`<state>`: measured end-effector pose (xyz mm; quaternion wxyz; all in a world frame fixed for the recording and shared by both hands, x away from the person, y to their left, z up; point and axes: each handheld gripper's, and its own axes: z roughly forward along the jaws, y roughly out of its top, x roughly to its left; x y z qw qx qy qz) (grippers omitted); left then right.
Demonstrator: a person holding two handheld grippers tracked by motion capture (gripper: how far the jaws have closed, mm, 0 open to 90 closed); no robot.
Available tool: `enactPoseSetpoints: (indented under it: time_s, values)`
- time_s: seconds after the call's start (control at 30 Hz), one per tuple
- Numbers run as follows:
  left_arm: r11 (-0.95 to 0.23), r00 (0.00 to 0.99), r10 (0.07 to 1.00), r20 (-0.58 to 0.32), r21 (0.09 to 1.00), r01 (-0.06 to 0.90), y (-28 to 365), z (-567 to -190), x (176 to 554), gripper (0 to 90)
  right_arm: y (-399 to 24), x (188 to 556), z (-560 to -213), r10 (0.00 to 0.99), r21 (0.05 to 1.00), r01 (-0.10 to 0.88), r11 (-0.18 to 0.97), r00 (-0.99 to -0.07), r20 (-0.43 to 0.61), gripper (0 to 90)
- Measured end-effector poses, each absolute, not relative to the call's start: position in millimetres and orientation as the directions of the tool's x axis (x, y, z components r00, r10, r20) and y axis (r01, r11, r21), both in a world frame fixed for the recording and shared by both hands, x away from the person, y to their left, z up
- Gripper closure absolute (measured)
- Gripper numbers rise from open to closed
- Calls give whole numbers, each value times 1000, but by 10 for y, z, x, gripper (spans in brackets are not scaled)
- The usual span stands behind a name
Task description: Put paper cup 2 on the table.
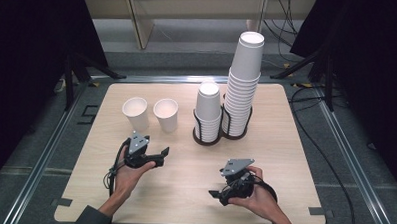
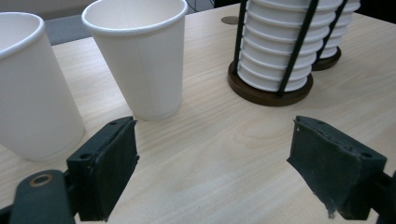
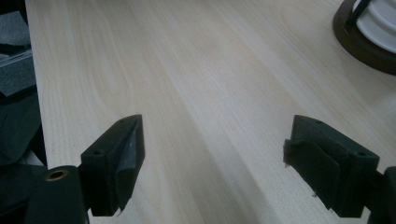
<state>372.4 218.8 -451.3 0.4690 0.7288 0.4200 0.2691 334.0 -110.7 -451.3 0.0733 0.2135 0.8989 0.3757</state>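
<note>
The left hand-held gripper (image 1: 161,153) is held low over the tabletop (image 1: 184,181), aimed right and away toward two loose cups (image 1: 165,114), jaws apart and empty. The cups stand upright just beyond it, beside two racked stacks (image 1: 208,112). The right hand-held gripper (image 1: 214,194) points left near the front edge, jaws wide, empty.

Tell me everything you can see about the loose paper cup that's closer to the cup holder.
The paper cup is plain white, tapered, with a rolled rim and a faint vertical seam on its side. It stands upright and looks empty on the light wooden table. The other loose cup stands close on its left without touching. The dark wire cup holder with its stacked cups is on its right. The left gripper is in front of it, jaws open, not touching it.
</note>
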Motion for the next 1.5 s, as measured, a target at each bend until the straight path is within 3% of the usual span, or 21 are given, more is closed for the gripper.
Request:
enactPoseSetpoints:
  time_s: [0.8, 1.5]
  values:
    - [-203, 572, 820, -21, 924, 324, 2186, -4479, 3313, 144, -1125, 3347, -4512, 455, 713, 344, 611, -890, 39, 193]
    - [-216, 593, 805, -20, 921, 324, 2290, -4563, 3034, 144, -1278, 3327, -4510, 501, 776, 383, 501, -860, 100, 160]
